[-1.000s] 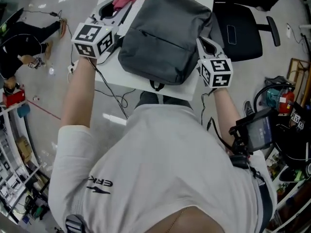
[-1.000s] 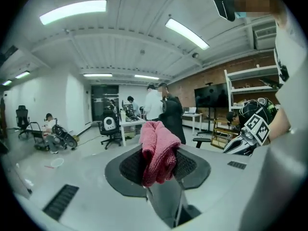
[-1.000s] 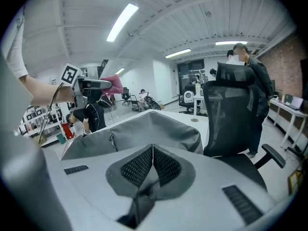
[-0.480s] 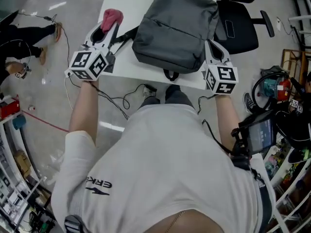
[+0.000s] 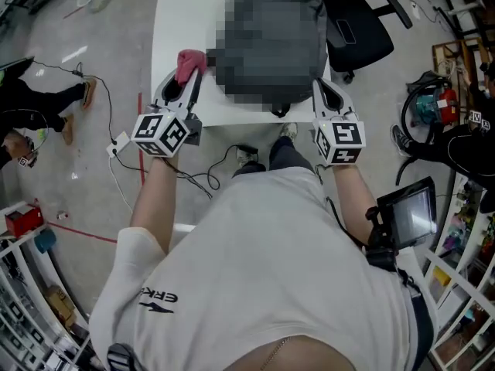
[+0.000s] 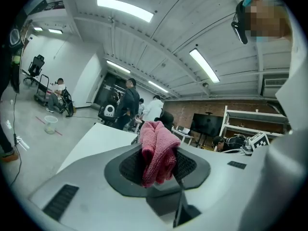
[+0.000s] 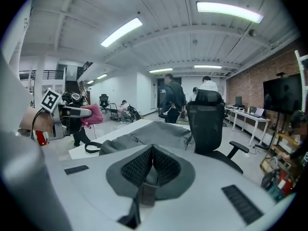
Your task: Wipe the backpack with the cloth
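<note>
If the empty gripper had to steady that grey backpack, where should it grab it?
Probably the black loop at the near end of the backpack, approached from the person's side by the right gripper, jaws opened first. The backpack lies flat and broad, too wide to pinch; the loop is thin and sticks out.

Bright ceiling strip lights, fisheye edges

Head view: I look steeply down on the table (image 5: 176,29).
Gripper views: low at its near edge, facing across.
Shared: table, backpack (image 7: 149,131).
</note>
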Demonstrator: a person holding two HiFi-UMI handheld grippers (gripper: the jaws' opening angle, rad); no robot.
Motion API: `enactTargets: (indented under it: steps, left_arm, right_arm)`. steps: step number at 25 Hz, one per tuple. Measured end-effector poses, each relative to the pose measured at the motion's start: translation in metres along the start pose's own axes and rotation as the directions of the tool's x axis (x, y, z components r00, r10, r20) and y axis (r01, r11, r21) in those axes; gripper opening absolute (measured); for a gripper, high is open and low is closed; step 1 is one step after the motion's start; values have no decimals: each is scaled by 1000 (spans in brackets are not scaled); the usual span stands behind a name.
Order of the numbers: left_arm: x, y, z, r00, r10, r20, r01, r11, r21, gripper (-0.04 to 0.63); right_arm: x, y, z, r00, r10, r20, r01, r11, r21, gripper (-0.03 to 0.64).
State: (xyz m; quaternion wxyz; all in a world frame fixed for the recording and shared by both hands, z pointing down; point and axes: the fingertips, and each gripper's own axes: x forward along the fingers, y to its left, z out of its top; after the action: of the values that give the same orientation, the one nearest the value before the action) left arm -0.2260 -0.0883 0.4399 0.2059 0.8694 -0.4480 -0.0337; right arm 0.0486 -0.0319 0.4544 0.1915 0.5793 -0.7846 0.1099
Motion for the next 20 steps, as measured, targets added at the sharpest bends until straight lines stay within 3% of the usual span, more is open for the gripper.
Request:
enactTargets:
  steps: [10, 20]
  left_arm:
    - [-20, -42, -22, 999, -41, -28, 41, 999, -11, 115]
    - [-23, -74, -42, 996, -62, -70, 63, 998, 7, 115]
  right_arm:
    - [-33, 15, -9, 1000, -4, 23, 3, 998, 66, 5]
    - [-41, 19, -4, 998, 32, 53, -35, 998, 58, 3]
